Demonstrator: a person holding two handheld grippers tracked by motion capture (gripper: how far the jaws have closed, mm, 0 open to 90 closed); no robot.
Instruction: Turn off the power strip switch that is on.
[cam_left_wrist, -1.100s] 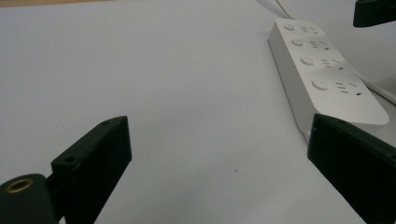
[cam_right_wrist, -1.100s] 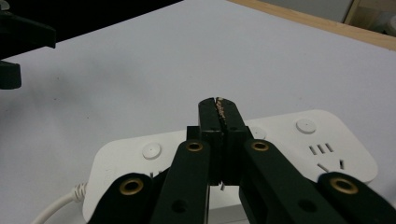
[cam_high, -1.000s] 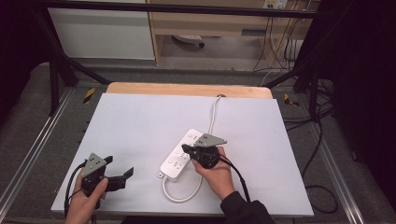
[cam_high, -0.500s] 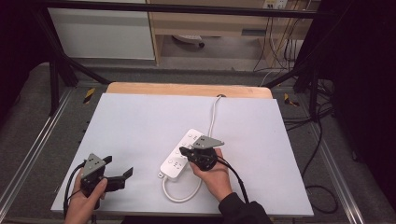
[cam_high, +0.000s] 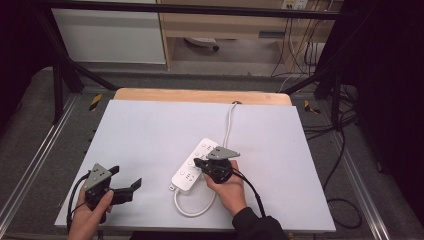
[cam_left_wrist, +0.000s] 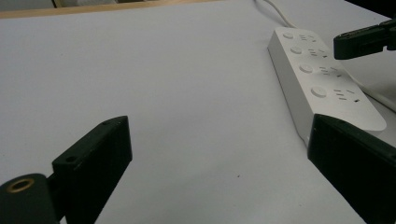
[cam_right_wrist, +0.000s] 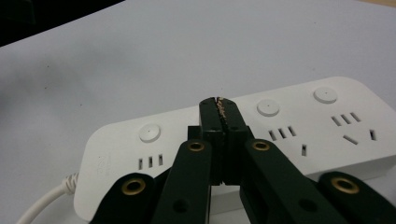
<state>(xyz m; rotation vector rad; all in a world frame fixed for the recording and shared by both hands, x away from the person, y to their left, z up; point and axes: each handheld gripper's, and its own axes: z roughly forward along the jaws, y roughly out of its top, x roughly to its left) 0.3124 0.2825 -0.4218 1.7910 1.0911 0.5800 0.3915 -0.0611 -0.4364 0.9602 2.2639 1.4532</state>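
A white power strip (cam_high: 186, 174) with several round buttons lies on the white tabletop (cam_high: 150, 130), angled toward the front left. Its cord (cam_high: 229, 122) runs to the back edge, and a loop of it curls at the near end. My right gripper (cam_high: 197, 162) is shut, and its joined tips (cam_right_wrist: 218, 106) sit over the strip (cam_right_wrist: 299, 130) between two buttons, hiding the spot beneath; I cannot tell if they touch. My left gripper (cam_high: 125, 182) stands open near the front left with nothing between its jaws (cam_left_wrist: 219, 154). From there the strip (cam_left_wrist: 322, 79) is to the right.
A wooden strip (cam_high: 200, 95) borders the table's back edge. Black frame legs (cam_high: 60, 75) and metal rails (cam_high: 30, 165) flank the table. Cables (cam_high: 345, 200) trail over the floor at the right. Bare white surface stretches between the two grippers.
The right gripper has edged slightly forward and left over the power strip, jaws staying shut. The left gripper has kept still.
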